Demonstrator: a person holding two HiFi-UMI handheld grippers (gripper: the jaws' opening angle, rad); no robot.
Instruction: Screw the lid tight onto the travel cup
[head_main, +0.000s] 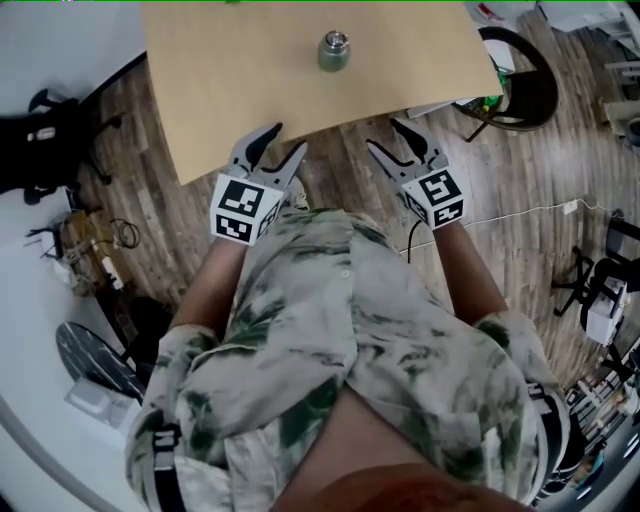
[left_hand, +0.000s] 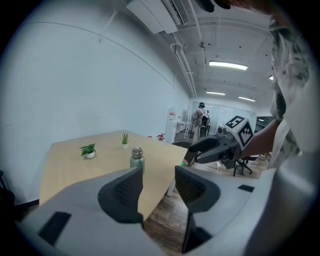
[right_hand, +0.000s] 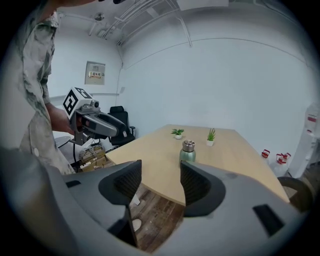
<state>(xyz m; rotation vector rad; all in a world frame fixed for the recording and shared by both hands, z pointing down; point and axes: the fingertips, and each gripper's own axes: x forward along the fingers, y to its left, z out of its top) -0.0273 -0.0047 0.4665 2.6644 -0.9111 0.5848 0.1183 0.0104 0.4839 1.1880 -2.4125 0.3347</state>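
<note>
— Where's the travel cup (head_main: 334, 51)?
— Upright on the desk (head_main: 250, 90), lid (head_main: 335, 40) on; how tight, can't tell.
— The left claw (head_main: 288, 138), the right claw (head_main: 383, 134)?
— Both gape, empty, near the desk's edge, well short of the cup.

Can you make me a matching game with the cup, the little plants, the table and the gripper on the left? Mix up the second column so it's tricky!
Column one:
1. travel cup
2. little plants
3. left gripper
4. table

Column two:
a. light wood on top
b. jaws apart, nothing between them
c. green, with a silver lid
d. growing in white pots

Right pairs: 1-c, 2-d, 3-b, 4-a.
</note>
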